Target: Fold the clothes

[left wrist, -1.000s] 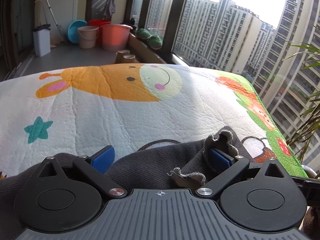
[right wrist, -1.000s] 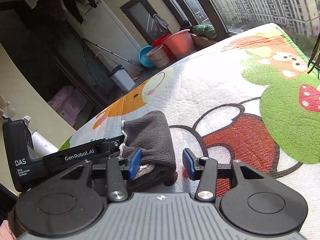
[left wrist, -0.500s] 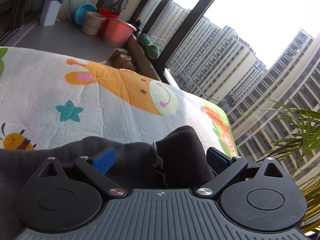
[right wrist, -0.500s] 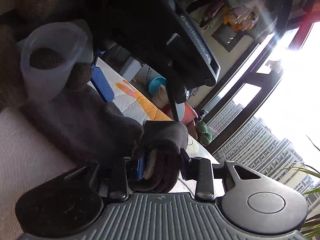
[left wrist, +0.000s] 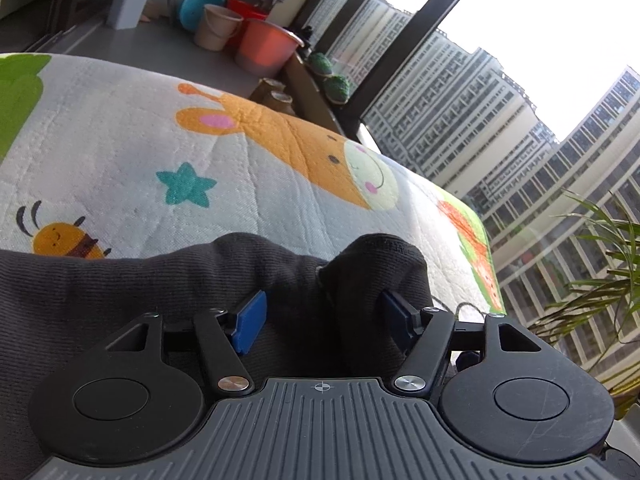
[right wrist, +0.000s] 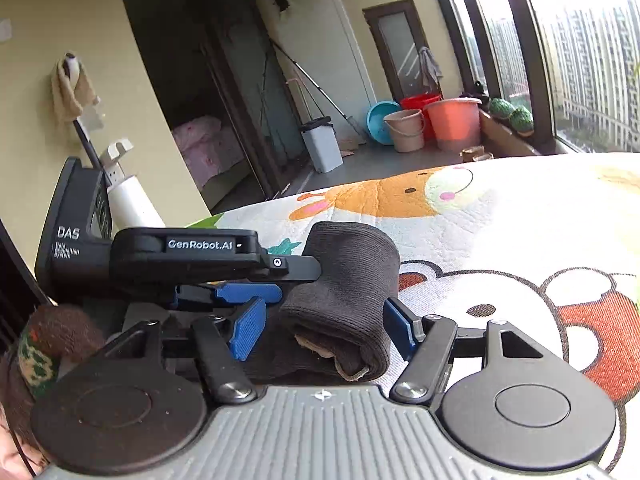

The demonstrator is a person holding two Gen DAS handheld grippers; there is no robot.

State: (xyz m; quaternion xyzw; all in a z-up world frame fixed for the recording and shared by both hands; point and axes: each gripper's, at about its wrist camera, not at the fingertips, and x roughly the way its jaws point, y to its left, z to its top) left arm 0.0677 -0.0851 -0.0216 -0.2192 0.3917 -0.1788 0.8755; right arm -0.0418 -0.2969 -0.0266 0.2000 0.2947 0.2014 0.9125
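Note:
A dark grey knit garment lies bunched on the cartoon-print quilt. My left gripper has its blue pads wide apart with a fold of the garment bulging between them. In the right wrist view the garment is a rolled, folded bundle on the quilt. My right gripper is open around that bundle, its right pad touching it. The left gripper's black body sits just left of the bundle, its blue pad beside the cloth.
Buckets and basins and a white bin stand on the balcony floor beyond the quilt. Tall windows and a potted plant are to the right. A wall and dark doorway are at left.
The right gripper has opened off the rolled bundle and swung back level over the quilt. The left gripper's pads stand somewhat closer together around the cloth, and its view has tilted.

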